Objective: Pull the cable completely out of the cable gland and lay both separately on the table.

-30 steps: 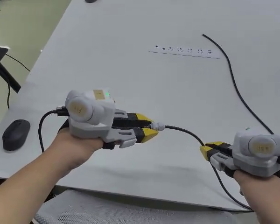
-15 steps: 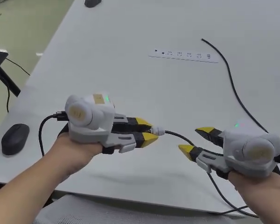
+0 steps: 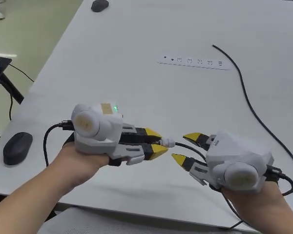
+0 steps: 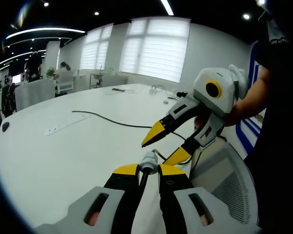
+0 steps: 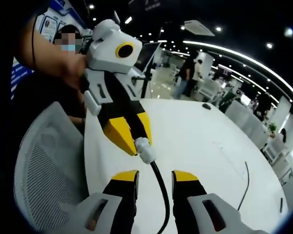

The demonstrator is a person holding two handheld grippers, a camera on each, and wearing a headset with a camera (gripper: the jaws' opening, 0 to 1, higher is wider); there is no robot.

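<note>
While the left tongs [image 4: 149, 169] are clamping the small white plastic gland [image 4: 147, 160], the right tongs [image 5: 155, 176] are gaping around the thin black cable [image 5: 159, 191] beside it; biting shallowly is likely risking a slip.

White table [image 3: 136, 87], power strip [image 3: 194, 62], black cable [image 3: 249, 102], dark mouse [image 3: 17, 147] at the edge — perhaps a second mouse [image 3: 99, 5] beyond

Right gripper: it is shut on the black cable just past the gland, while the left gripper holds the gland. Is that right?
Not quite. The right gripper is open: the right gripper view shows its jaws apart, with the black cable running between them. The rest stands: the left gripper holds the cable gland.
</note>
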